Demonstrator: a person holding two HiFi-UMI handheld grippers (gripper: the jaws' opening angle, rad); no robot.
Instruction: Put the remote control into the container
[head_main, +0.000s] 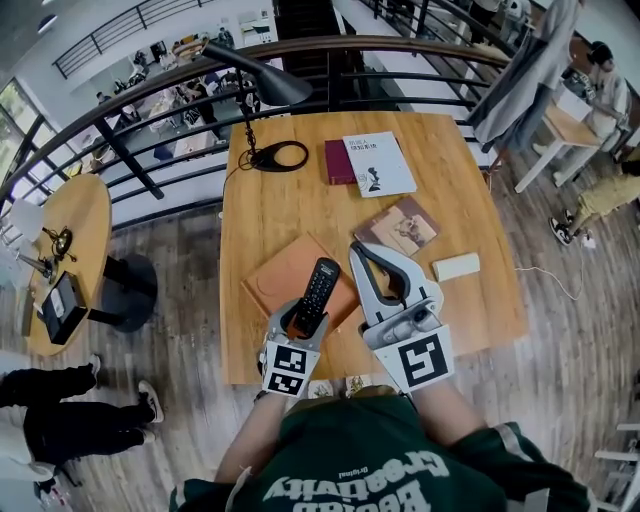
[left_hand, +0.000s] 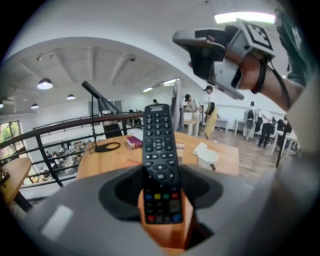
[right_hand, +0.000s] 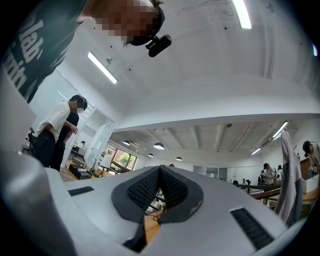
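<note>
left gripper (head_main: 298, 325) clamped on remote control (head_main: 320, 288) above orange container (head_main: 275, 278), table (head_main: 485, 300) front edge near, right gripper (head_main: 360, 252) closed, empty, booklet (head_main: 405, 226) beside

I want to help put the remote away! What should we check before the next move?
1. Remote held: ok. The remote sits between the jaws of the left tool, gripped near its lower end.
2. Right tool out of the way: ok. The right tool is shut, empty and off to the right.
3. Container free: ok. Nothing shows in the flat brown tray, which is probably the container.
4. Remote above the tray: cannot tell. They overlap in the head view, but the height is unclear.
5. Remote in the container: not ok. It is not yet let go.
</note>
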